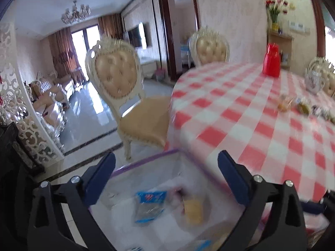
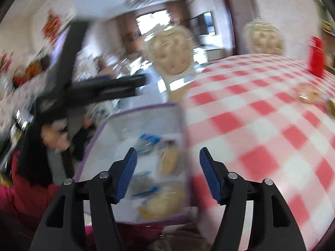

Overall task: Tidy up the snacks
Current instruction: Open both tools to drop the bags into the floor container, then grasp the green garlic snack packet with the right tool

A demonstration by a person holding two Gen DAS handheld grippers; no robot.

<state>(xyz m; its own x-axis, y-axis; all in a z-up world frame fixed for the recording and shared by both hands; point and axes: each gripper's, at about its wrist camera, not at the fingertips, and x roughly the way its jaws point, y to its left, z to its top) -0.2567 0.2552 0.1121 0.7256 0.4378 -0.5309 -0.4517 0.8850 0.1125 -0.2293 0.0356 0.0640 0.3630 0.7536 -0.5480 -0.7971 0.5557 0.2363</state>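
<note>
Blue ribbed pads on black fingers frame both views: the left gripper [image 1: 166, 179] stands with jaws spread wide and nothing between them, and the right gripper [image 2: 167, 173] is likewise parted and empty. Below both sits a clear plastic storage bin [image 1: 146, 161] with a purple rim, at the edge of the round table [image 1: 251, 115], which is covered in a glossy red-and-white checked cloth. Inside the bin lie blue-and-clear snack packets [image 1: 150, 207] and a yellow snack [image 1: 193, 209]; motion blur hides all print and exact outlines. More snacks [image 1: 301, 105] lie on the far side of the table, smeared and partly cut off at the frame edge. A red plastic jug [image 1: 271, 59] stands upright beyond them. A tufted tan chair [image 1: 117, 79] with a cream carved frame stands beside the table. The right view is heavily blurred throughout.
</note>
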